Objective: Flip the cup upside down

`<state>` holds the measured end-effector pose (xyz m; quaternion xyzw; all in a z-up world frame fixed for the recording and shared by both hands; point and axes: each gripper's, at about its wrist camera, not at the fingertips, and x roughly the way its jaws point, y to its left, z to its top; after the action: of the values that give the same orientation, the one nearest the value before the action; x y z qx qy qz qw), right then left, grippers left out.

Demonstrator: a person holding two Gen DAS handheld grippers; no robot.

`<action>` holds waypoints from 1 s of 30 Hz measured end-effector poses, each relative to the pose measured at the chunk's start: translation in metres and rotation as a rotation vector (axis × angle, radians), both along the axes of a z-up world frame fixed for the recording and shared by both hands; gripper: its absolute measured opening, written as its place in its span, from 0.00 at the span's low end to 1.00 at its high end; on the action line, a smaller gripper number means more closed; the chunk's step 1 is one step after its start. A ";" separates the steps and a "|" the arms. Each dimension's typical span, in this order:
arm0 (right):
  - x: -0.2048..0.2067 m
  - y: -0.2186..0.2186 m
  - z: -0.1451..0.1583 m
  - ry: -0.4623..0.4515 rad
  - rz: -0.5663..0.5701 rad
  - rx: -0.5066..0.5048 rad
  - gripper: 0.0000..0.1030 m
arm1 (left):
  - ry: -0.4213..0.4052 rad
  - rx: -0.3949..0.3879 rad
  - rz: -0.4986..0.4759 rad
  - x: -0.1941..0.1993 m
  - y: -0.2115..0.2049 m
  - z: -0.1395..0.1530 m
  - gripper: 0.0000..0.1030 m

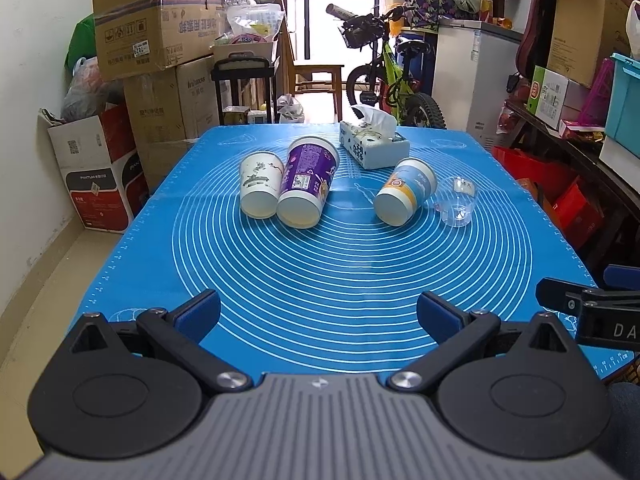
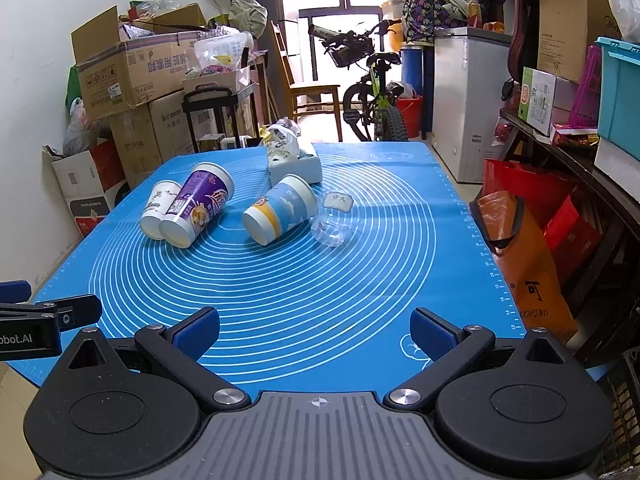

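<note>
Several cups lie on their sides on the blue mat (image 1: 320, 280), bases toward me: a white paper cup (image 1: 260, 188) (image 2: 158, 208), a purple cup (image 1: 307, 182) (image 2: 198, 210) touching it, a blue-and-yellow cup (image 1: 404, 192) (image 2: 278, 210), and a clear plastic cup (image 1: 458, 200) (image 2: 334, 220). My left gripper (image 1: 318, 312) is open and empty near the mat's front edge, well short of the cups. My right gripper (image 2: 314, 330) is open and empty, also at the front edge. Each gripper's side shows in the other's view.
A tissue box (image 1: 374, 146) (image 2: 294, 160) stands behind the cups. Cardboard boxes (image 1: 156, 40) are stacked left of the table. A bicycle (image 1: 392, 80) and a white freezer (image 1: 476, 76) stand beyond. Shelves and bags (image 2: 532, 256) crowd the right side.
</note>
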<state>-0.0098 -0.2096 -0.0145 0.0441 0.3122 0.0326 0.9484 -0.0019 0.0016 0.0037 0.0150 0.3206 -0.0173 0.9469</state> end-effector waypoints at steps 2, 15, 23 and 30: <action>0.000 0.000 0.003 0.002 0.003 -0.002 0.98 | 0.002 -0.002 0.000 0.000 0.000 0.000 1.00; -0.001 0.000 0.008 0.006 0.008 -0.017 0.98 | 0.009 -0.002 0.006 0.002 0.005 0.000 1.00; -0.001 0.000 0.008 0.007 0.008 -0.018 0.98 | 0.009 0.000 0.006 0.002 0.005 0.000 1.00; -0.001 0.000 0.008 0.008 0.010 -0.021 0.98 | 0.008 -0.002 0.007 0.001 0.005 -0.001 1.00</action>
<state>-0.0107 -0.2094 -0.0063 0.0326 0.3165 0.0337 0.9474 -0.0005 0.0063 0.0025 0.0130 0.3246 -0.0144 0.9456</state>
